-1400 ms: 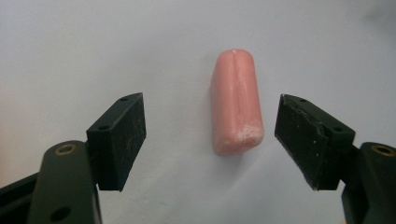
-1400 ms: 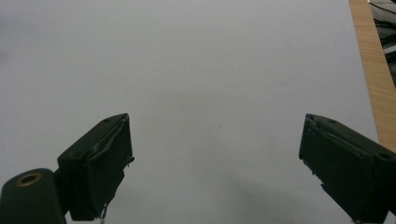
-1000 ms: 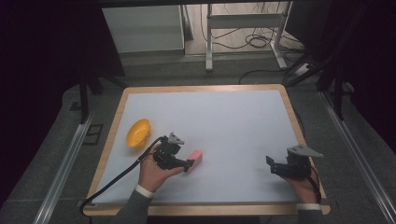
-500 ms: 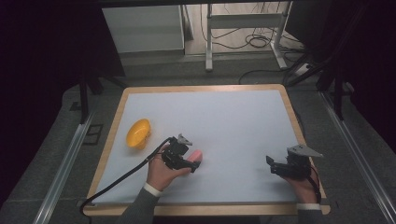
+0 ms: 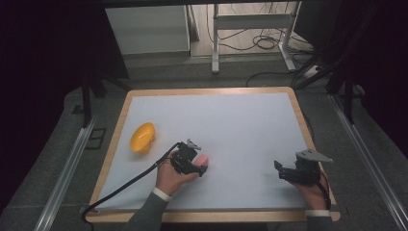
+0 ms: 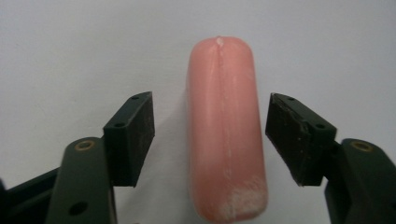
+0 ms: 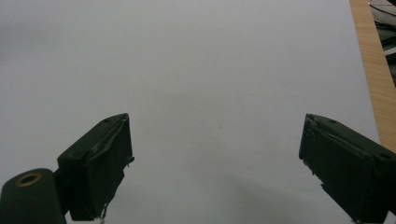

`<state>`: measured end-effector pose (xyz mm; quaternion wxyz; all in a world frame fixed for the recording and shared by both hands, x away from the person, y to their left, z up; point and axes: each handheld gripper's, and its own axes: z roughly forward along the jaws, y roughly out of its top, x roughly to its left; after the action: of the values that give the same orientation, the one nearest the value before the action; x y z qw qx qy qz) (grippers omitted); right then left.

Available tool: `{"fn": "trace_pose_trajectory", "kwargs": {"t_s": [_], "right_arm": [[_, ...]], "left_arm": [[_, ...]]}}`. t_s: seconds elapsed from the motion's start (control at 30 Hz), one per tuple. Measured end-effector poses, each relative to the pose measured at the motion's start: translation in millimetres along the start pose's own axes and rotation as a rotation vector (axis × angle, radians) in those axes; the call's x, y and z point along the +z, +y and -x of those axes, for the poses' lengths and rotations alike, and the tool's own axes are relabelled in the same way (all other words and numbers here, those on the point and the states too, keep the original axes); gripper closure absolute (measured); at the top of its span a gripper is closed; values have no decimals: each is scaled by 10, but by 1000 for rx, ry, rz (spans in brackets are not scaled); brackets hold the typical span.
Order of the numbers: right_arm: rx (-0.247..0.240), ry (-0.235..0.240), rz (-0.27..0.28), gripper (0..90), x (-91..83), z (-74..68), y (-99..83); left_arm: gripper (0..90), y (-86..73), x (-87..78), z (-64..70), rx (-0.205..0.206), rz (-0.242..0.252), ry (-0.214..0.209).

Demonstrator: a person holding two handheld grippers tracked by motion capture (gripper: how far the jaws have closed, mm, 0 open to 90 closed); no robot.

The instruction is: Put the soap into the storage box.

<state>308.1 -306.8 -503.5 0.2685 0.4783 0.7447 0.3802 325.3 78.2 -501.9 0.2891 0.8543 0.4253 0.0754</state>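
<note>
Here the left gripper [image 6: 212,140] straddled the pink sausage [image 6: 224,130] at centre frame, jaws spread and apparently untouching; closing squarely at mid-length would likely grip best.

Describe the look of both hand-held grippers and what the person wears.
Both the left gripper and the right gripper are black, with blocky fingers. A black cable trails from the left; a grey triangular plate tops the right. Grey sleeves over white cuffs.

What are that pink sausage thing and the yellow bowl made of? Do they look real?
The pink sausage looks like smooth, slightly glossy plastic or rubber: a moulded seam runs along it and whitish scuffs mark one end, so probably a toy. The yellow bowl, lying tipped on the white table, looks like shiny hard plastic, though it is too small to be sure.
</note>
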Motion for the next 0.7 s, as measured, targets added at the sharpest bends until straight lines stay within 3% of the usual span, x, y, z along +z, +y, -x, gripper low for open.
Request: {"fn": "trace_pose_trajectory", "kwargs": {"t_s": [0.43, 0.7], "right_arm": [[-13, -11, -3, 93, 8, -9, -3], [-12, -12, 4, 93, -4, -7, 3]], "left_arm": [[582, -14, 63, 12, -4, 9, -7], [599, -14, 55, 8, -6, 12, -2]]}}
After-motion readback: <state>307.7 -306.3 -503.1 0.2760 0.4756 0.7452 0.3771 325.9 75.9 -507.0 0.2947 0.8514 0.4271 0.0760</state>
